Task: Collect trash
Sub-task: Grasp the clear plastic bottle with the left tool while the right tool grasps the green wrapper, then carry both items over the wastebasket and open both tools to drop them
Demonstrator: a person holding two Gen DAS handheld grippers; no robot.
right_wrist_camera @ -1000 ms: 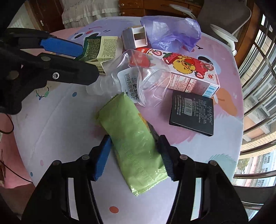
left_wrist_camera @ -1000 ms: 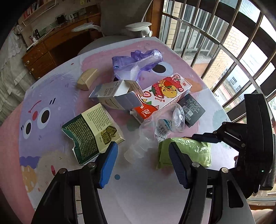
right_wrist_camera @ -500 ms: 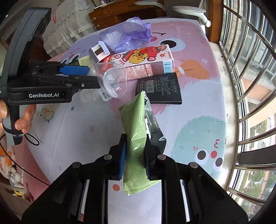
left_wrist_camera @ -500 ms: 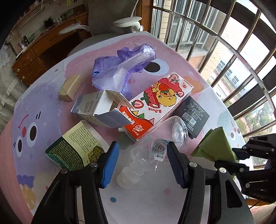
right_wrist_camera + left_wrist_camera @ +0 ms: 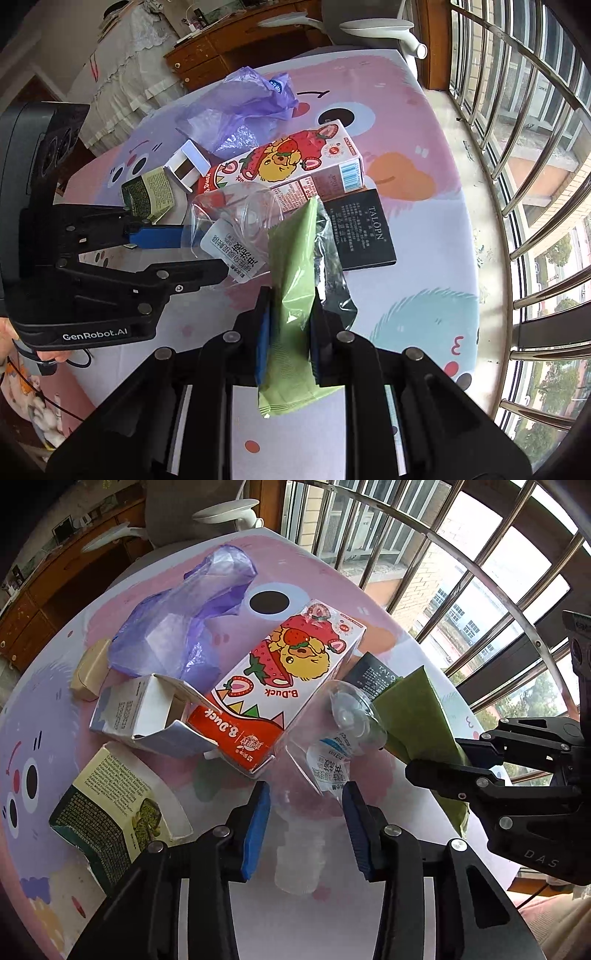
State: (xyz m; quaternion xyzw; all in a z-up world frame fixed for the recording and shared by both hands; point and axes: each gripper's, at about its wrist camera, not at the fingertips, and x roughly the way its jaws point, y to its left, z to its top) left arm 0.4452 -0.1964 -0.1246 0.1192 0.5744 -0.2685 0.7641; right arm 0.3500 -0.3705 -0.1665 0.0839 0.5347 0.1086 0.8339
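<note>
A crushed clear plastic bottle lies on the cartoon-print table, neck toward me. My left gripper has its blue pads against both sides of the bottle's neck end. From the right wrist view the bottle sits between the left gripper's fingers. My right gripper is shut on a green snack packet, held up off the table. In the left wrist view that packet hangs at the right in the right gripper.
Around the bottle lie a B.Duck strawberry box, a purple plastic bag, an open white carton, a green-and-cream box, a black box and a beige block. Window bars run along the right.
The right gripper closed on the green packet and lifted it off the table. The left gripper moved forward over the bottle and its fingers narrowed onto it.
</note>
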